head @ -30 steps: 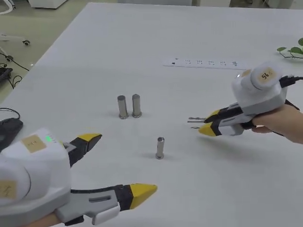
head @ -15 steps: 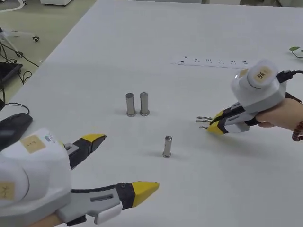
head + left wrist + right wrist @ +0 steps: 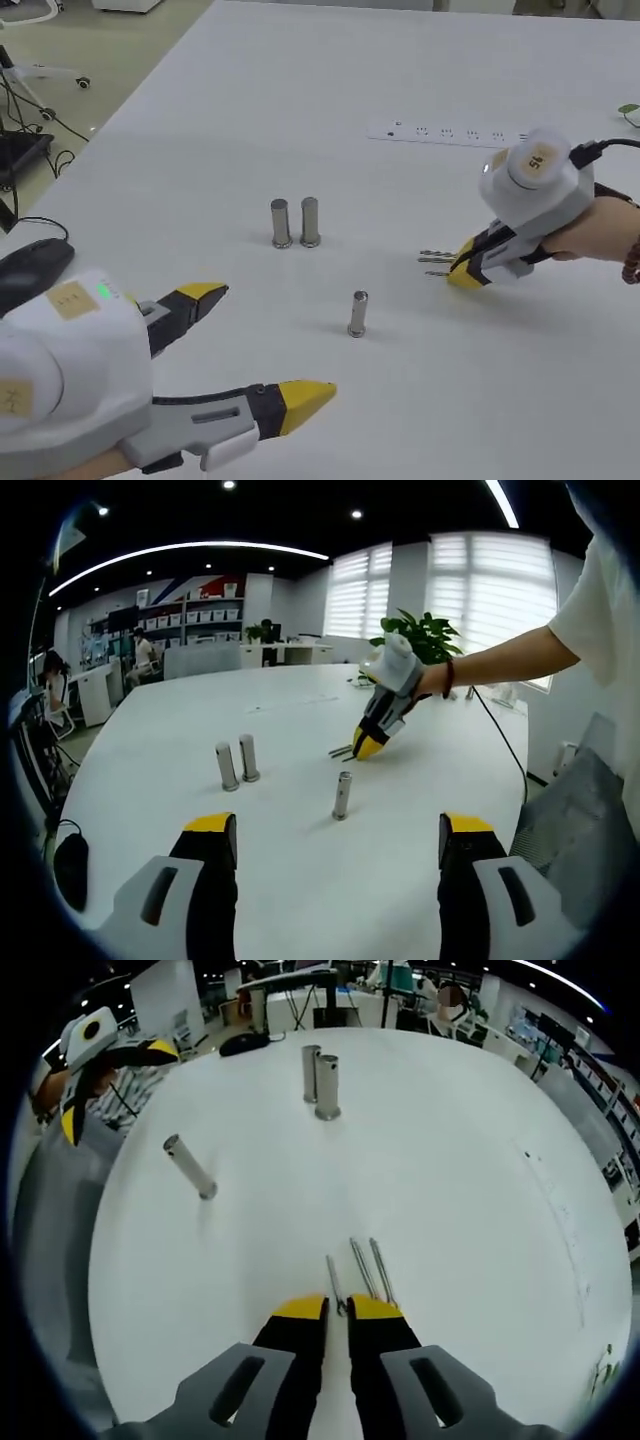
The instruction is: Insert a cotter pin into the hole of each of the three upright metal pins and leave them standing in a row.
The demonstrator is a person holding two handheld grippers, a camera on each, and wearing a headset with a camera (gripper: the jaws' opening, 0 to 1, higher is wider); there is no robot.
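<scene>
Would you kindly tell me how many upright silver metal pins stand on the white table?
3: the left silver metal pin and the right silver pin stand side by side; the third pin stands alone, nearer the person. None seems hidden.

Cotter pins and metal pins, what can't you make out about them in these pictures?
- Holes in the metal pins: too small to see in the head view or either gripper view.
- Heads of the cotter pins: hidden in the right gripper view by the right gripper, so how many of the three it clamps is unclear.
- Cotter pins' shape: too small and blurred in the head view and the left gripper view.
</scene>
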